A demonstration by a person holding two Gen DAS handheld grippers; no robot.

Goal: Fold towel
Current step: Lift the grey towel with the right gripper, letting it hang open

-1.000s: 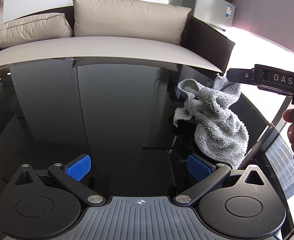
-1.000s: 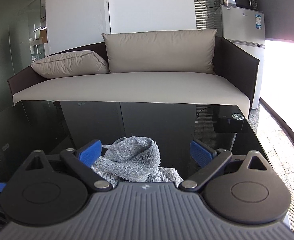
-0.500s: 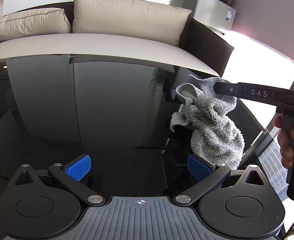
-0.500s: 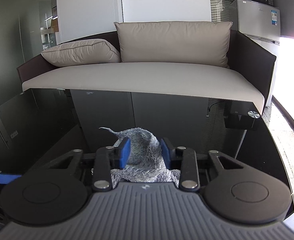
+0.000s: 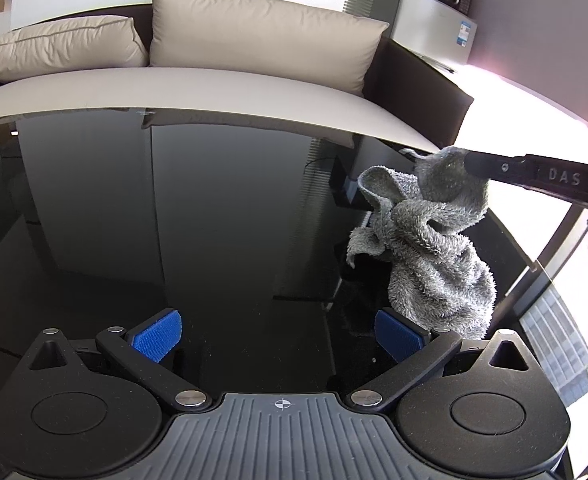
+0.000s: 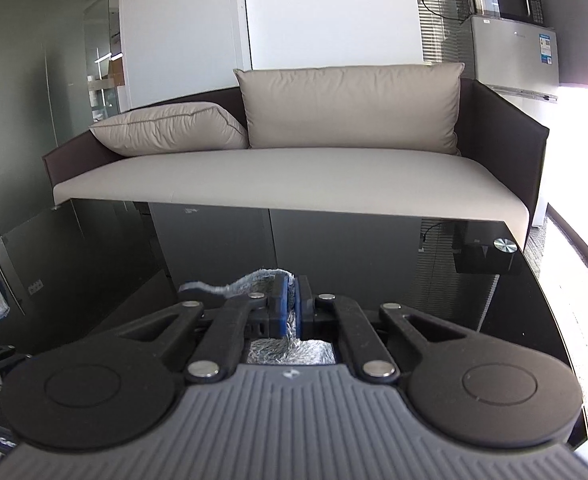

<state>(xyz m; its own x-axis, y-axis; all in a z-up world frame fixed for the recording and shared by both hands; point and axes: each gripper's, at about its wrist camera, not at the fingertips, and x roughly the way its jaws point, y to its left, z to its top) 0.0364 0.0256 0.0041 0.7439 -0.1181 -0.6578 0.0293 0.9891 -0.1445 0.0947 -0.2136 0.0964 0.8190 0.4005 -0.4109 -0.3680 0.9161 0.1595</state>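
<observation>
The right claw has just been closing and now pinches a top fold of the grey towel, which hangs bunched with its lower end on the glossy black worktop. The left claw sits wide open, holding nothing. The towel looks light, soft and floppy; I'd say a corner or hem is the place to grip.

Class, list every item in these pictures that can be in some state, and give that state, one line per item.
Towel: crumpled, unfolded, top edge pinched, bulk hanging down to the table.
Right gripper: jaws just closed, shut on the towel.
Left gripper: jaws open, holding nothing.
</observation>
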